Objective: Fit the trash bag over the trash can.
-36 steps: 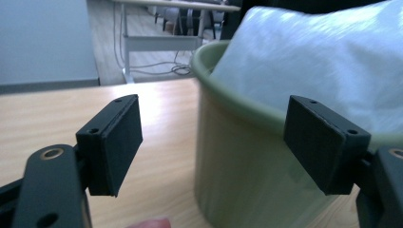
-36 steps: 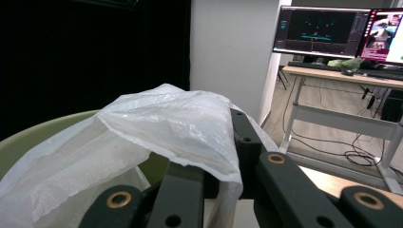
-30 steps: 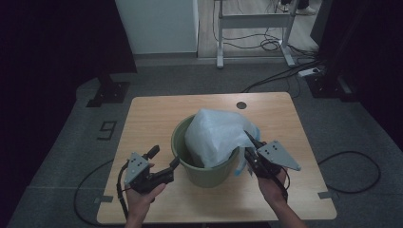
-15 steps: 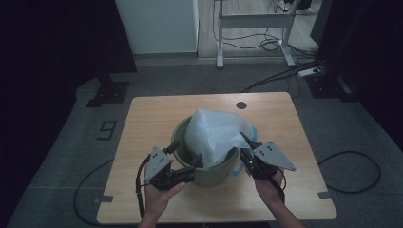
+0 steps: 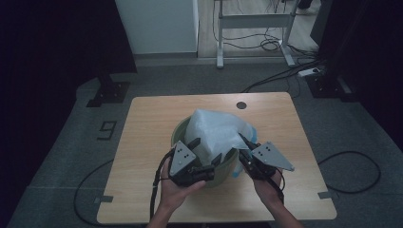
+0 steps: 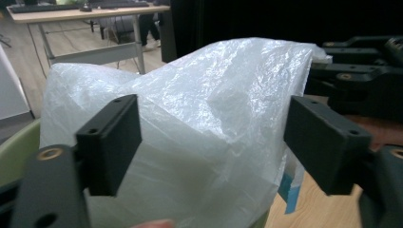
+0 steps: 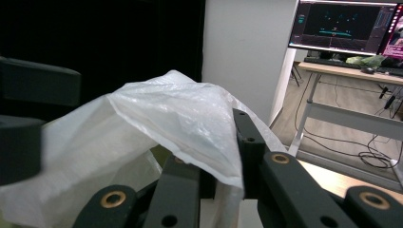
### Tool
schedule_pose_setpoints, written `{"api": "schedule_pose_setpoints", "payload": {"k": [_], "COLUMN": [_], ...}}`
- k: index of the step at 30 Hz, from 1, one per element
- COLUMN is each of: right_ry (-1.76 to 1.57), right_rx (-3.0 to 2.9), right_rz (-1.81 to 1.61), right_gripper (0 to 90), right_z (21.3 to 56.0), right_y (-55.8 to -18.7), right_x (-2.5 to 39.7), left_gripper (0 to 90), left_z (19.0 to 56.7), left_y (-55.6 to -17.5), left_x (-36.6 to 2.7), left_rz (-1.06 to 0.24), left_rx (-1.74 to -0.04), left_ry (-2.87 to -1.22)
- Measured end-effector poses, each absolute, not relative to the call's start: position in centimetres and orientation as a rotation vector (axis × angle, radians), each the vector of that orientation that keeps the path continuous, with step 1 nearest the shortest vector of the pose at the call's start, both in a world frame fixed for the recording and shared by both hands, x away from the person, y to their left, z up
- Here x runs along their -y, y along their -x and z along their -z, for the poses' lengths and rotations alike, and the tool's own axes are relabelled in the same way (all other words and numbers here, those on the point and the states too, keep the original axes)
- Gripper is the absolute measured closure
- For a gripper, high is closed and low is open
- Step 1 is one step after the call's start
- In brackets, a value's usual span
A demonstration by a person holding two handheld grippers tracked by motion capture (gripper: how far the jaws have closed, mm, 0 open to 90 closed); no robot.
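— Nearest the counter's six o'clock edge?
— Left gripper [image 5: 205, 153] at about seven o'clock of the green bin [image 5: 179, 130], fingers [image 6: 110, 142] spread wide, one on each side of the bulging white plastic bag [image 6: 209, 123], not clamped on it. Right gripper [image 5: 243, 148] at about five o'clock of the bin, fingers [image 7: 247, 137] pressed together, pinching a fold of the bag's edge.

— And the bag itself?
— Sitting in the bin, puffed up well above the rim, crinkled and translucent. Pulled up to a peak on the right gripper's side. A bit of blue [image 6: 289, 187] hanging at its lower edge, just over the wood.

— Where on the counter [image 5: 152, 118]?
— Bin near the middle, a little toward six o'clock. Bare wood all round it. Small dark round hole [image 5: 242, 105] farther off, toward twelve o'clock.

— Beyond that?
— Grey floor, cables [image 5: 285, 78], the legs of a desk frame [image 5: 254, 28] at twelve o'clock. Lit monitor [image 7: 340, 26] in the right gripper view.
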State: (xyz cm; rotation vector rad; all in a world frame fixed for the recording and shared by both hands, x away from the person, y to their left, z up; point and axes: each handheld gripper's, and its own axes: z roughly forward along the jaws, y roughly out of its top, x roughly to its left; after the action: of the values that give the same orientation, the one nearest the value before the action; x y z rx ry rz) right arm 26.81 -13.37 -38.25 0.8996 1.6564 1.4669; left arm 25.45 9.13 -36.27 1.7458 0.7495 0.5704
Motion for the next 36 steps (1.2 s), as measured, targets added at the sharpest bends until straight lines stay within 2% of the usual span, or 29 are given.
{"api": "schedule_pose_setpoints", "payload": {"k": [3, 9, 12, 15, 17, 19, 24, 36], "right_ry": [-0.899, -0.892, -0.888, -0.882, -0.88, -0.884, -0.911, -0.988], "right_rx": [-1.661, -1.669, -1.671, -1.678, -1.68, -1.678, -1.672, -1.654], "right_rz": [-1.471, -1.478, -1.482, -1.498, -1.504, -1.498, -1.459, -1.423], "right_gripper": [80.7, 79.7, 78.3, 71.5, 62.6, 49.9, 31.6, 25.9], "right_z": [38.3, 38.3, 38.3, 38.5, 38.8, 39.2, 40.4, 41.6], "right_y": [-26.8, -26.7, -26.6, -26.5, -26.3, -25.9, -24.9, -23.3], "right_x": [13.3, 13.2, 13.2, 13.4, 13.4, 13.5, 13.9, 15.1], "left_gripper": [33.5, 63.3, 73.1, 81.3, 85.5, 88.4, 90.0, 90.0], "left_z": [36.5, 36.7, 36.6, 36.4, 36.3, 36.3, 36.1, 34.6], "left_y": [-25.7, -25.8, -25.8, -25.9, -26.1, -26.3, -26.5, -26.5], "left_x": [-8.8, -8.6, -8.6, -8.8, -8.9, -9.2, -9.7, -12.0], "left_rz": [-0.58, -0.553, -0.558, -0.547, -0.526, -0.496, -0.488, -0.51], "left_rx": [-0.77, -0.757, -0.76, -0.755, -0.749, -0.746, -0.756, -0.804], "left_ry": [-1.77, -1.787, -1.761, -1.747, -1.735, -1.729, -1.699, -1.566]}}
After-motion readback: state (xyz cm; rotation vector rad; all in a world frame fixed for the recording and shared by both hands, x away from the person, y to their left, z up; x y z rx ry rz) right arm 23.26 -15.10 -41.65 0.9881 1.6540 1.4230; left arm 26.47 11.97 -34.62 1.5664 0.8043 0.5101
